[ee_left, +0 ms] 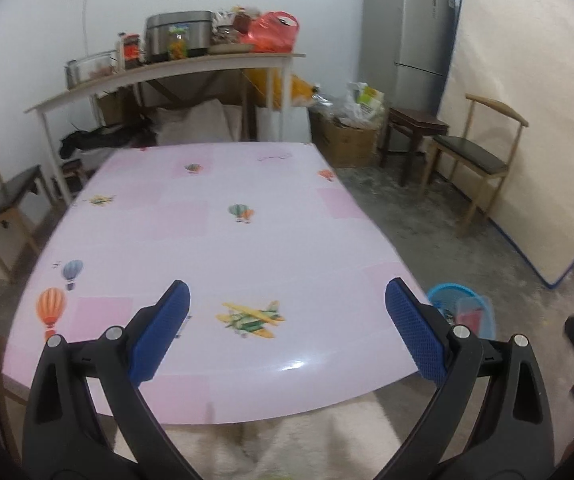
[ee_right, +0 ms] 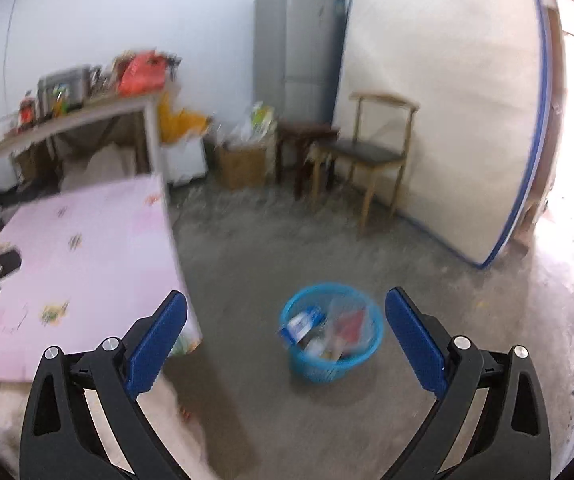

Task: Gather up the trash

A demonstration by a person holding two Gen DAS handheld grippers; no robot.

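A blue plastic waste basket (ee_right: pixel 375 344) stands on the concrete floor to the right of the table, with wrappers and packets inside it. It also shows in the left wrist view (ee_left: pixel 487 312), past the table's right corner. My left gripper (ee_left: pixel 287 300) is open and empty above the near part of the pink table (ee_left: pixel 207 240). My right gripper (ee_right: pixel 286 312) is open and empty, held above the floor with the basket between its blue pads. The right wrist view is blurred.
The pink table (ee_right: pixel 87 248) has a printed cloth with balloons and planes. A wooden chair (ee_right: pixel 371 152) and a dark stool (ee_right: pixel 303 136) stand near a fridge (ee_right: pixel 299 48) and a leaning mattress (ee_right: pixel 447 100). A cluttered shelf (ee_left: pixel 167 68) is behind the table. A chair (ee_left: pixel 3 204) stands left.
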